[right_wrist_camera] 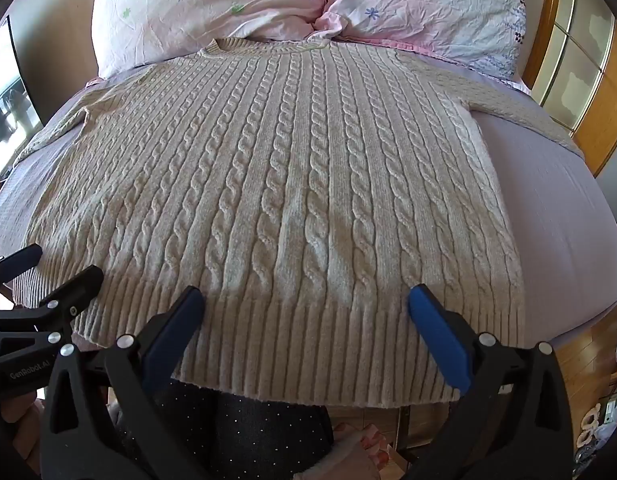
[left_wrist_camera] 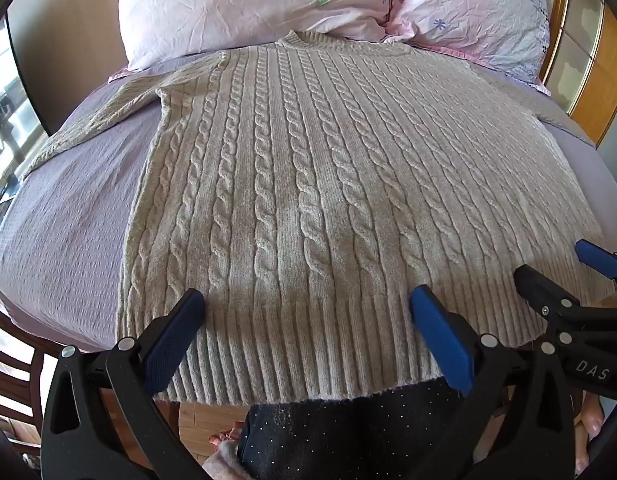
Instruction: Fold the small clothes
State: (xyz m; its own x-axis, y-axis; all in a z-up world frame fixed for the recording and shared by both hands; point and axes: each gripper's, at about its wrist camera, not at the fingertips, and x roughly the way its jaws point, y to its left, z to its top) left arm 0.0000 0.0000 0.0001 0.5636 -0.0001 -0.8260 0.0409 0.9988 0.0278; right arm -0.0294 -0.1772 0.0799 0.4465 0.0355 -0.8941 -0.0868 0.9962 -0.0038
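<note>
A cream cable-knit sweater lies flat and spread out on the bed, collar toward the pillows, ribbed hem hanging a little over the near edge; it also fills the right wrist view. Its sleeves stretch out to both sides. My left gripper is open and empty, hovering above the left half of the hem. My right gripper is open and empty above the right half of the hem. The right gripper also shows at the right edge of the left wrist view, and the left gripper shows at the left edge of the right wrist view.
The bed has a lilac sheet. Two pink floral pillows lie behind the collar. A wooden headboard and cabinet stand at the right. The person's dark trousers are at the bed's near edge.
</note>
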